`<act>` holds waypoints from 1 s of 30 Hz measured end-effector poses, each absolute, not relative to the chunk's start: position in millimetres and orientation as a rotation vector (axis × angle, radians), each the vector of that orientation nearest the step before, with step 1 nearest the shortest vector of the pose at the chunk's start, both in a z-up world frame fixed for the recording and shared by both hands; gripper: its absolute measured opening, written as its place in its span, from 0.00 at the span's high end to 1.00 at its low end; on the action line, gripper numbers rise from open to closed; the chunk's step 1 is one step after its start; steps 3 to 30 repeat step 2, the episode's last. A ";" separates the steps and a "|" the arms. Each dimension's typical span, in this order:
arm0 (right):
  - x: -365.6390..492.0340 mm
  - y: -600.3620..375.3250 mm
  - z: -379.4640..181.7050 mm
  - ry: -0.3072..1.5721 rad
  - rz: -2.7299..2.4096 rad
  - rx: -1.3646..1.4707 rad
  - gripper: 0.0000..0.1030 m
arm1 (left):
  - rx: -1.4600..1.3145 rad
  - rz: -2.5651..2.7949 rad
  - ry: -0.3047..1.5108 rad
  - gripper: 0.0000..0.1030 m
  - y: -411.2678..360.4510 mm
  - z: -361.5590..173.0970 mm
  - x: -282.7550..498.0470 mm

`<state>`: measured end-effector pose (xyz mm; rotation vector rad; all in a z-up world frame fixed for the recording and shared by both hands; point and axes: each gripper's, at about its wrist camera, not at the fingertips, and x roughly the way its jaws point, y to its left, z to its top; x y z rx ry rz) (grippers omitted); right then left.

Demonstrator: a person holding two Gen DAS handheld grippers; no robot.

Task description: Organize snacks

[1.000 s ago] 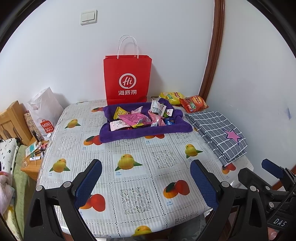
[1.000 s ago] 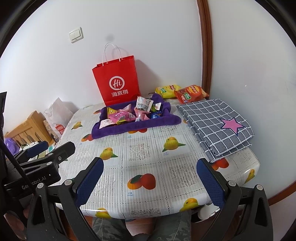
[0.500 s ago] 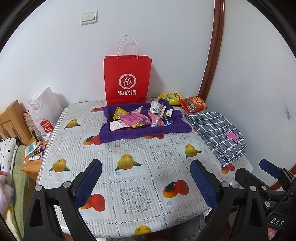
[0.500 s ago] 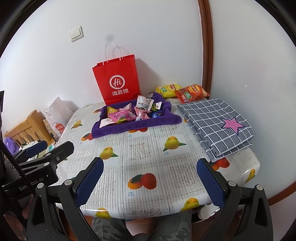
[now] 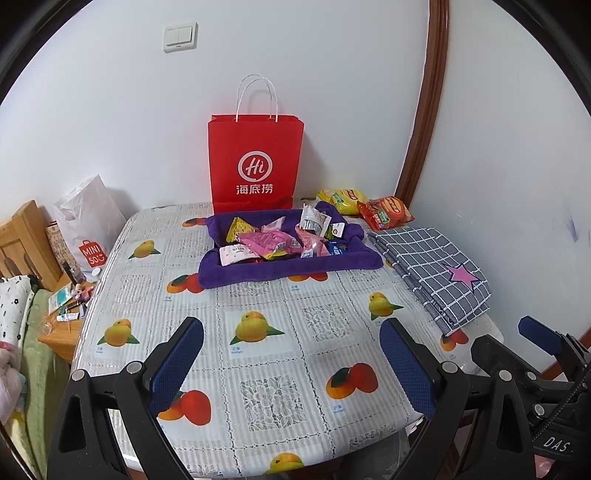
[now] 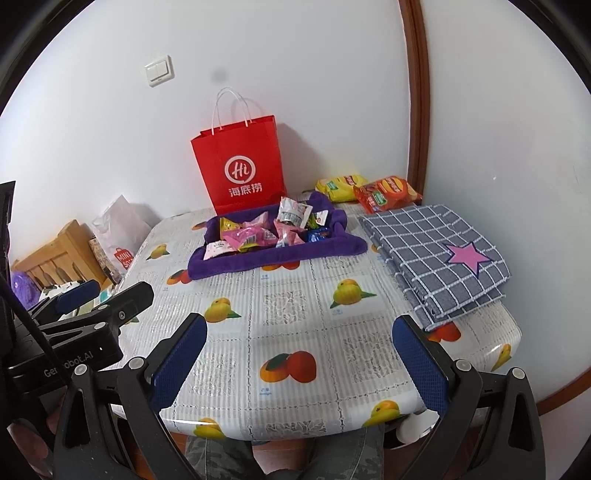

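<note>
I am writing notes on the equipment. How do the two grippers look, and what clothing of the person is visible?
Both the left gripper and the right gripper have black angular frames with silver screws and blue textured pads. White lettering marks each body; a black cable crosses the left one. Camouflage trousers show below the table edge.

White walls [image 5: 332, 74] all round; light switch [image 5: 180, 36] at eleven o'clock, brown door trim [image 5: 424, 110] at one, wooden furniture [image 5: 22, 240] at nine.
</note>
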<state>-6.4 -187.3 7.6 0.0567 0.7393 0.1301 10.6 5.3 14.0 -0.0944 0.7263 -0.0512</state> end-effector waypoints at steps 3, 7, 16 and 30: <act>-3.4 -184.2 7.7 0.733 0.137 0.051 0.03 | -0.090 -0.046 0.722 0.06 6.2 13.5 12.5; -3.4 -184.2 7.7 0.733 0.137 0.051 0.03 | -0.090 -0.046 0.722 0.06 6.2 13.5 12.5; -3.4 -184.2 7.7 0.733 0.137 0.051 0.03 | -0.090 -0.046 0.722 0.06 6.2 13.5 12.5; -3.4 -184.2 7.7 0.733 0.137 0.051 0.03 | -0.090 -0.046 0.722 0.06 6.2 13.5 12.5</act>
